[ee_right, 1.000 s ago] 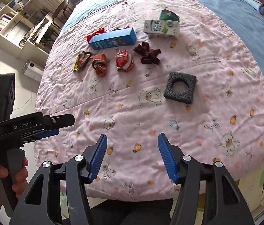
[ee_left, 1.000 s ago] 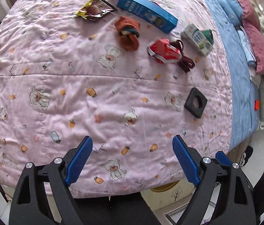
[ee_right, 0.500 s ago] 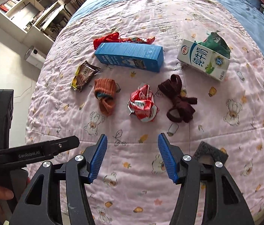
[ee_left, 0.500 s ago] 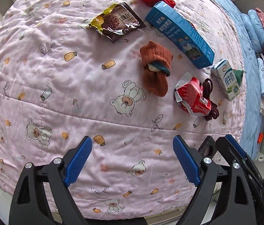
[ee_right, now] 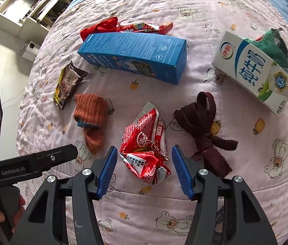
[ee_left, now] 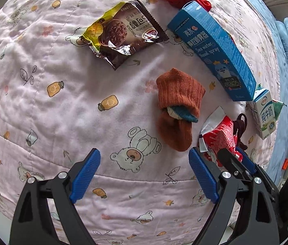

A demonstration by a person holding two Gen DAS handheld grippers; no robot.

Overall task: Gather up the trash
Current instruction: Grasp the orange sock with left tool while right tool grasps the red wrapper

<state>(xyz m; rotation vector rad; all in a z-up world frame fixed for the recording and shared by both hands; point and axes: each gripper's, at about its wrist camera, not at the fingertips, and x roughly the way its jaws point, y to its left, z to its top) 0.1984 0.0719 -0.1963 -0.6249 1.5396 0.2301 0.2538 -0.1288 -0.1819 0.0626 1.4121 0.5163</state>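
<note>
Bed (ee_right: 236,6) – pink quilted cover with a bear print, soft and puckered, blue sheet along the far edge. All items lie loose on it.

Largest to smallest, right wrist view:
- Blue carton (ee_right: 135,55), long rectangular box, stiff card, lying flat at the far centre.
- Milk carton (ee_right: 254,69), white and green, top torn open, far right.
- Dark maroon ribbon (ee_right: 203,130), fuzzy fabric knotted in a bow, just right of the red wrapper.
- Rust-orange sock (ee_right: 90,116), ribbed knit, folded over a teal patch, left of the wrapper.
- Red wrapper (ee_right: 146,149), crumpled foil-lined packet, shiny and springy – the trash in hand, near centre.
- Brown snack packet (ee_right: 67,83), flat glossy film with crimped ends, far left.

Right hand-held gripper (ee_right: 143,171): jaws have just been closing and now bracket the red wrapper, one to each side; the blue pads do not press on it yet, so it is released.
Left hand-held gripper (ee_left: 144,175): spread wide, empty, above bare quilt just near of the sock.

Step in hand, as I judge it: pinching up the red wrapper. To do it well, lower until the pads straddle the bulkiest crumple, and keep clear of the ribbon on the right. Close firmly, since foil slips and compresses, and avoid nipping the quilt beneath.
</note>
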